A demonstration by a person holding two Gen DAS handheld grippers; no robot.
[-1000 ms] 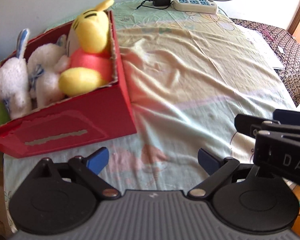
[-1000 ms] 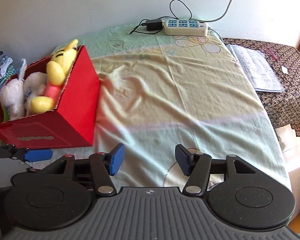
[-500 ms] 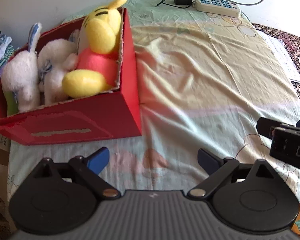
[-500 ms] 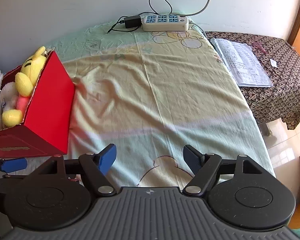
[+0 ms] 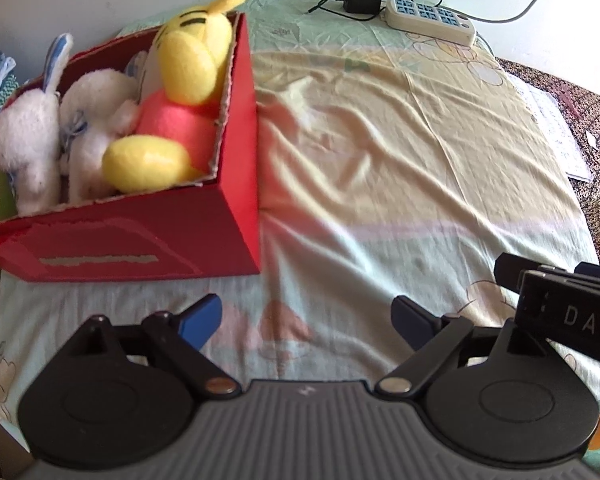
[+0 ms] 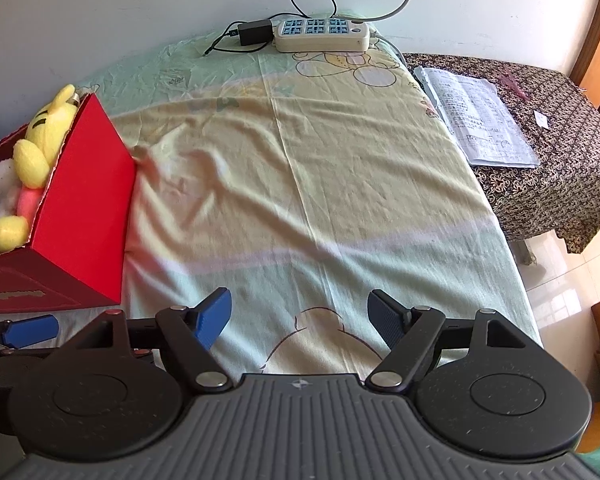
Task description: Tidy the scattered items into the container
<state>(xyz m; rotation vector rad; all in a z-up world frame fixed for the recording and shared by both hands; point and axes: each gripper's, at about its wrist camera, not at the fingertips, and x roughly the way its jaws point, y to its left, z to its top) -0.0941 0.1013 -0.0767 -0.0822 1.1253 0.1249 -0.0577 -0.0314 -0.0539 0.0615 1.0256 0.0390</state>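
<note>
A red cardboard box (image 5: 220,224) stands at the left of the bed; it also shows in the right wrist view (image 6: 88,200). Inside lie a yellow plush bear in a pink shirt (image 5: 180,92) and two white plush animals (image 5: 24,152). The bear shows in the right wrist view too (image 6: 36,148). My left gripper (image 5: 306,320) is open and empty, over the sheet in front of the box. My right gripper (image 6: 300,312) is open and empty over the bed's near edge. No loose toy lies on the sheet.
A white power strip (image 6: 320,34) with a black adapter (image 6: 254,34) lies at the far edge by the wall. A low table with a patterned cloth (image 6: 560,152) and papers (image 6: 476,120) stands to the right. The right gripper's body (image 5: 560,304) shows in the left wrist view.
Both grippers have drawn back from the box and stayed open. The right wrist view has swung right, so the box sits further left in it.
</note>
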